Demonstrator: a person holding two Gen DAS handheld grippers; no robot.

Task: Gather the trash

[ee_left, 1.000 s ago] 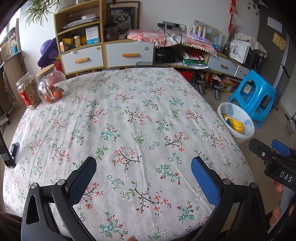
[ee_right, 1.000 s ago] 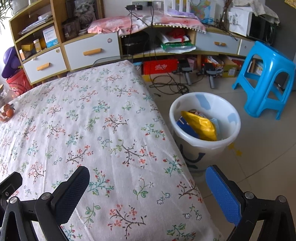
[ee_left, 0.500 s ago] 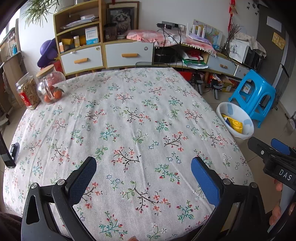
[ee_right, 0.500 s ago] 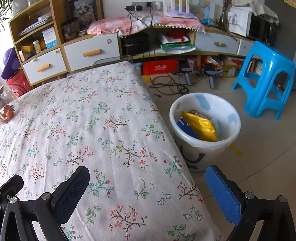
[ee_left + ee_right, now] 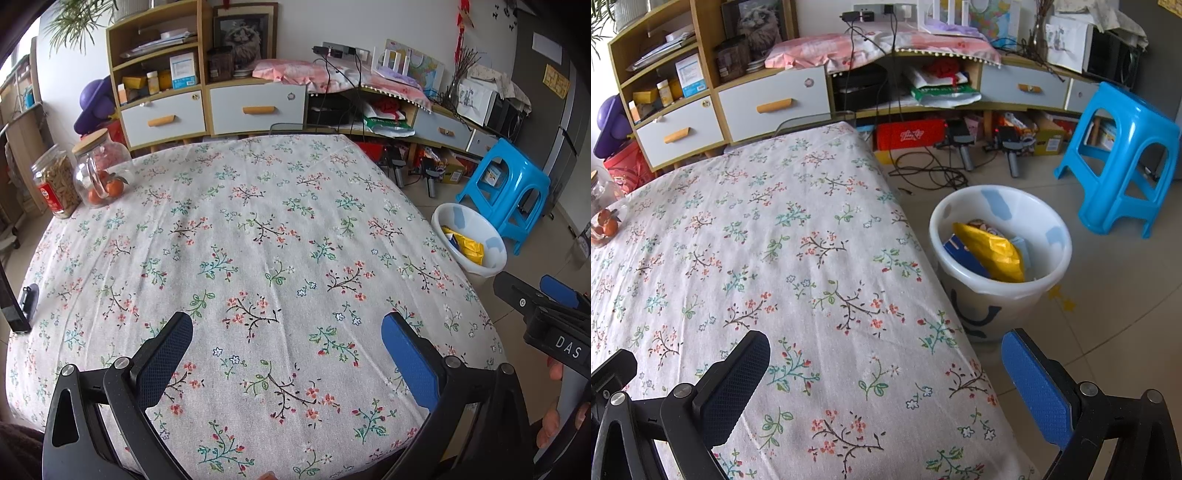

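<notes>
A white trash bin stands on the floor by the table's right edge, holding a yellow wrapper and a blue packet. It also shows in the left wrist view. The table under a floral cloth carries no loose trash in view. My left gripper is open and empty above the table's near edge. My right gripper is open and empty above the table's right near corner, short of the bin; it also shows in the left wrist view.
Two glass jars stand at the table's far left. A black device lies at the left edge. A blue plastic stool stands behind the bin. Cables and boxes lie on the floor by the cabinets.
Both views have shifted very slightly, as if the grippers drew back a little. Both grippers stay open and empty.
</notes>
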